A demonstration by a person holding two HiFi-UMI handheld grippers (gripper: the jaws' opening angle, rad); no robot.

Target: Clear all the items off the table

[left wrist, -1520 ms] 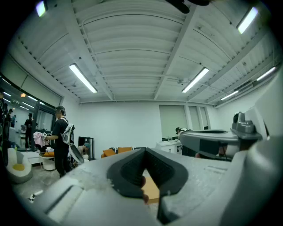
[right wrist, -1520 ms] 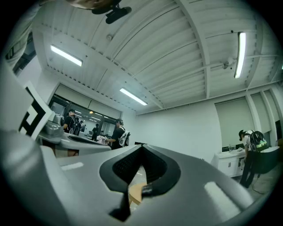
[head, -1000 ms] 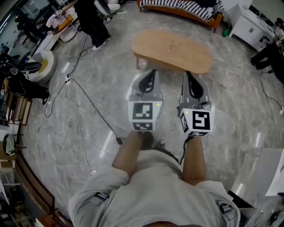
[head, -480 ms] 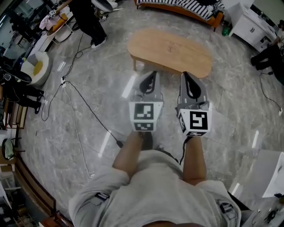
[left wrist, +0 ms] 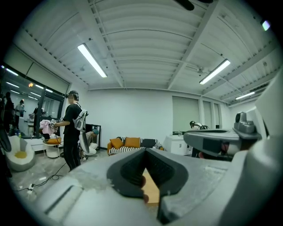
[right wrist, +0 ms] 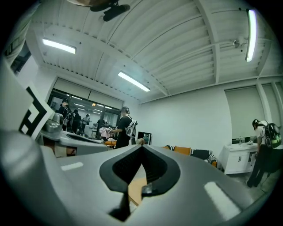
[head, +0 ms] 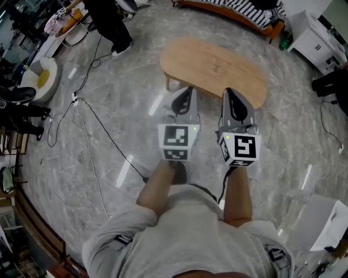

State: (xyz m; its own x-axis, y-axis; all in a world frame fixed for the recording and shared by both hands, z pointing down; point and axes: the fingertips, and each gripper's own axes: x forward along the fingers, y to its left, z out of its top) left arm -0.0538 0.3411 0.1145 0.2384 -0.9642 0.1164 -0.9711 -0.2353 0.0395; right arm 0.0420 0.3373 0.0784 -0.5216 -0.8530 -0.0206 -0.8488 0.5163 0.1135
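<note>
Head view: jaws together, nothing held.
Left gripper (head: 187,89) and right gripper (head: 228,92) hang below the table (head: 217,65), upper centre; it looks bare, I think, so my closed tips could knock its edge.

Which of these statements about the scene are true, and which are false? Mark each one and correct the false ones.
1. The left gripper and the right gripper both have their jaws together. True.
2. The right gripper holds a cup. False: it holds nothing.
3. The wooden table stands on carpet. False: it stands on a glossy, stone-patterned floor.
4. A dark cable lies on the floor to the table's left. True.
5. A striped sofa stands beyond the table. True.
</note>
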